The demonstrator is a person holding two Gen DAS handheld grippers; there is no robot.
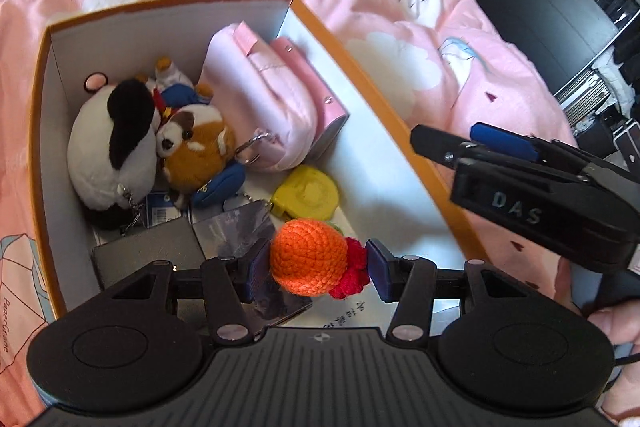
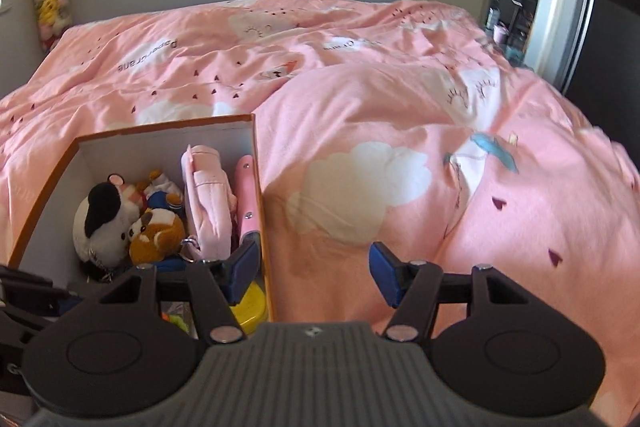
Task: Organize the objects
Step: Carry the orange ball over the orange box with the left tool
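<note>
A crocheted orange toy (image 1: 308,259) with a red knitted tuft sits clamped between the blue pads of the left gripper (image 1: 318,267), held above the near end of an orange-edged cardboard box (image 1: 384,95) that rests on a pink bedspread (image 1: 460,39). Inside the box, beyond the toy, lie a yellow tape measure (image 1: 308,197), a black-and-white plush (image 1: 114,143), a brown-and-white plush dog (image 1: 200,147), a pink fabric pouch (image 1: 268,95) and a grey card-like item (image 1: 148,259). Just outside the box's right wall, the right gripper (image 2: 314,273) hangs over the bedspread, its jaws parted with nothing between them. A hand (image 1: 616,323) shows at the box's right.
</note>
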